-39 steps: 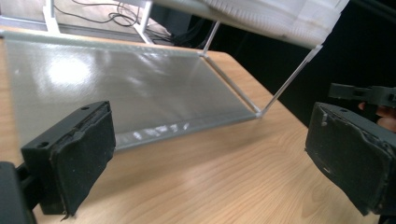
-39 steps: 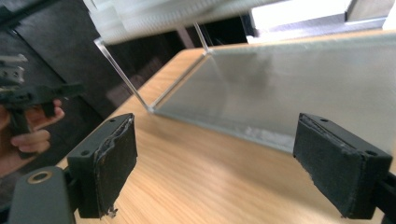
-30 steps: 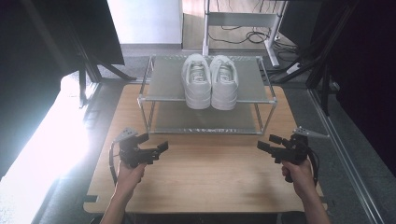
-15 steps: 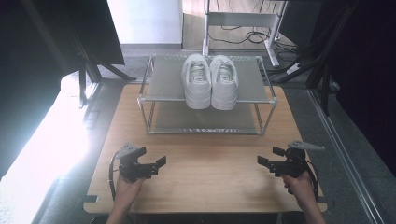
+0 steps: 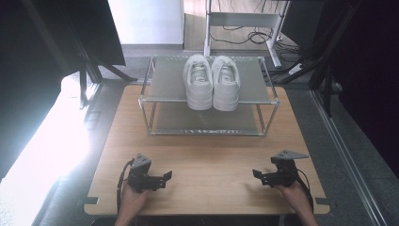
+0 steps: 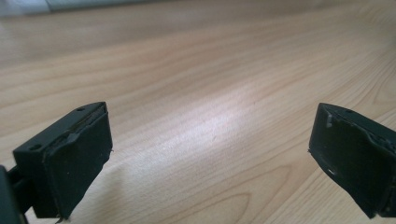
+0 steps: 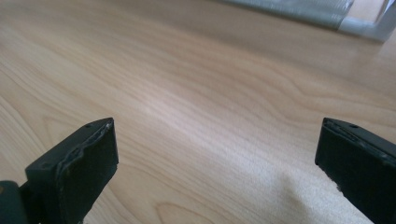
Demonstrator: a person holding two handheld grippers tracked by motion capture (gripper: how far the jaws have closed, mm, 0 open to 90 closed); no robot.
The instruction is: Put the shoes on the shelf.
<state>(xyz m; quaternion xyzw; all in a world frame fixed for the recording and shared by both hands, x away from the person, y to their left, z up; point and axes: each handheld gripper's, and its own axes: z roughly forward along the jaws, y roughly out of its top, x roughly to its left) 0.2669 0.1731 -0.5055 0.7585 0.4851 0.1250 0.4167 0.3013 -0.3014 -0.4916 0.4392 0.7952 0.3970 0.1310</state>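
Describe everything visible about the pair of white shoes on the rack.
The pair of white shoes looks like low lace-up sneakers, all white, laces included, in what seems leather or a smooth synthetic. They stand upright, side by side and close together, toes toward the person, on the top shelf of the metal rack, about mid-shelf. Only the shelf touches them. Both claws are far off, near the table's front edge.

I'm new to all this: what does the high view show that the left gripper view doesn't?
High view: two white shoes side by side on a metal rack, plus both hands with the left tool and right tool low at the table's near edge. Left gripper view: a close look at the left tool's black pads, wide apart, nothing between. Both: the wooden table.
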